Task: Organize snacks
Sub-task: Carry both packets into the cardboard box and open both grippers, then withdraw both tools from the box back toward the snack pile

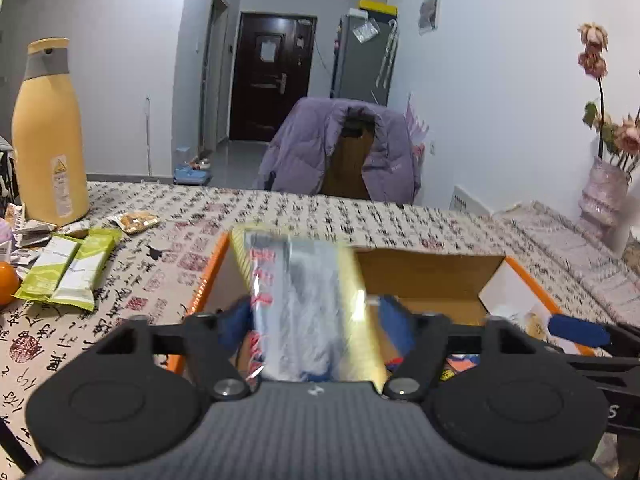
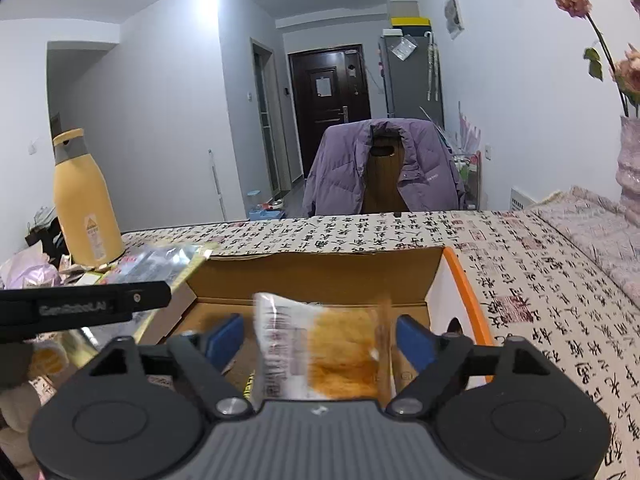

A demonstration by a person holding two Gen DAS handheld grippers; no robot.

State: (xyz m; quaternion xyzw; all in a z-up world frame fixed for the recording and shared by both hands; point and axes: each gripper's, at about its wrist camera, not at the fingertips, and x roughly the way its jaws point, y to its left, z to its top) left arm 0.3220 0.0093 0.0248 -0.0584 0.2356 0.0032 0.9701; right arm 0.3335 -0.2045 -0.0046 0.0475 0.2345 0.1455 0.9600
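Note:
An open cardboard box with an orange rim stands on the table. My left gripper is over the box's left part; a silver and gold snack packet stands between its blue fingers, which are spread with a gap on the right side. That packet also shows in the right wrist view. My right gripper is over the box with its fingers wide apart; a clear packet with a golden pastry is blurred between them, touching neither finger.
Two green snack bars, a small nut packet, an orange and loose wrappers lie left of the box. A tall yellow bottle stands at the far left. A vase with flowers is at the right. A chair with a purple jacket is behind the table.

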